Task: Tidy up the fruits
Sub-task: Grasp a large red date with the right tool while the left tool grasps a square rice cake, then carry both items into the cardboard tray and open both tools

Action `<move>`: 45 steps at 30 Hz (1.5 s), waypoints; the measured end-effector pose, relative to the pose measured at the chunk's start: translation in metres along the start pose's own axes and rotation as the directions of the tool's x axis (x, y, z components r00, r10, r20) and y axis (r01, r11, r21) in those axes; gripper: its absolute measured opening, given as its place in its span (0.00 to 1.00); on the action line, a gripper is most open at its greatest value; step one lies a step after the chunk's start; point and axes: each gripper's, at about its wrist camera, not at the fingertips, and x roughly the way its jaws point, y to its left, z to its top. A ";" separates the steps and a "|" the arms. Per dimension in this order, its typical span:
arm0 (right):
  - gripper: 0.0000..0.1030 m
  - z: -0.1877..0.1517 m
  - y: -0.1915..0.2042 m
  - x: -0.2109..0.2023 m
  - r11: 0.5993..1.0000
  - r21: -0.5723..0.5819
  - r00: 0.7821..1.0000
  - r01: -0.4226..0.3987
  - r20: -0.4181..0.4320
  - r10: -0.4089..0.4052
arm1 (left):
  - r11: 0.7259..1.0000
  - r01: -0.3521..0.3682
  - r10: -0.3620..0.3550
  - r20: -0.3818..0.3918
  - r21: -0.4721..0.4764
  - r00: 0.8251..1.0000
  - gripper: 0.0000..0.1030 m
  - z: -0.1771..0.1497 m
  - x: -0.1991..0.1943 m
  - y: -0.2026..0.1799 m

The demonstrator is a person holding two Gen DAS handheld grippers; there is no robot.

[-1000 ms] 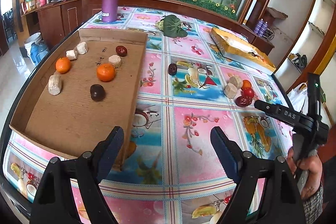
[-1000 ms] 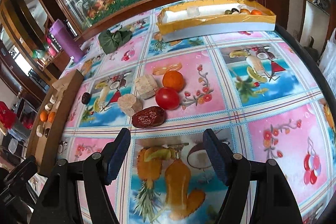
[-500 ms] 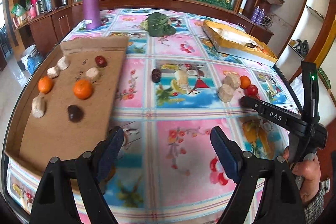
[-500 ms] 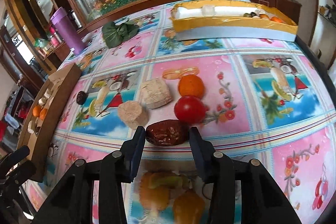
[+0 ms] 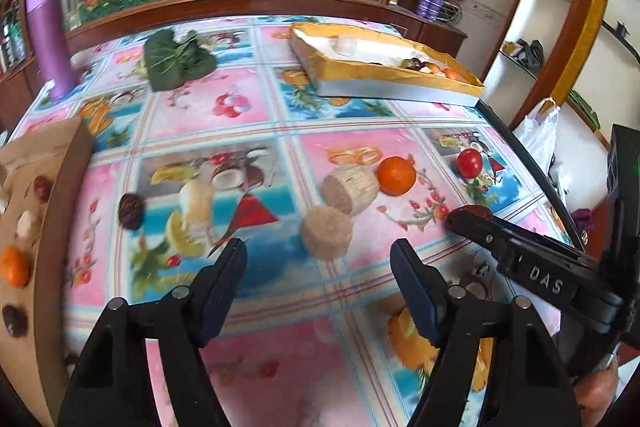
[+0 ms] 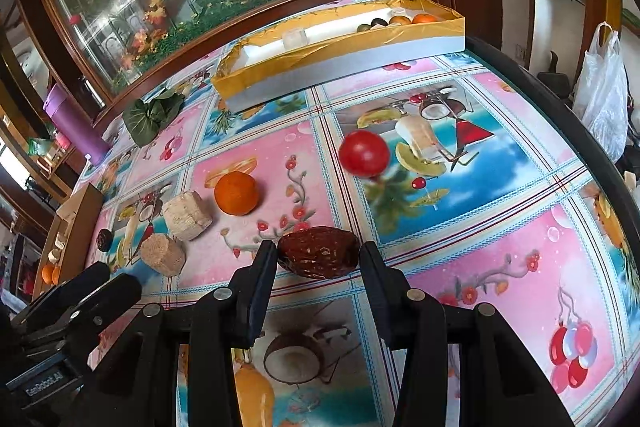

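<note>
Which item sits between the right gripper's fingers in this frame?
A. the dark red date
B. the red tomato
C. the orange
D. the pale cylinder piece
A. In the right wrist view the right gripper has closed on the dark red date, with a finger at each end of it, while the orange, the red tomato and the pale cylinder piece lie apart on the tablecloth.
</note>
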 end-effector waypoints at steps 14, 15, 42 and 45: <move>0.46 -0.004 0.016 0.005 0.995 -0.082 0.999 0.054 0.012 -0.053 | 0.993 0.109 -0.111 -0.035 -0.054 0.993 0.28 -0.005 0.018 0.016; 0.46 -0.004 0.017 0.005 0.995 -0.085 0.998 0.059 0.015 -0.058 | 0.992 0.115 -0.117 -0.033 -0.061 0.993 0.28 -0.006 0.018 0.018; 0.46 -0.006 0.017 0.000 0.995 -0.074 0.997 0.064 0.048 -0.060 | 0.991 0.108 -0.106 0.029 -0.083 0.994 0.25 -0.014 -0.003 0.012; 0.46 -0.005 0.018 -0.005 0.995 -0.080 0.996 0.064 0.073 -0.059 | 0.993 0.103 -0.100 0.055 -0.058 0.993 0.20 -0.018 -0.014 0.008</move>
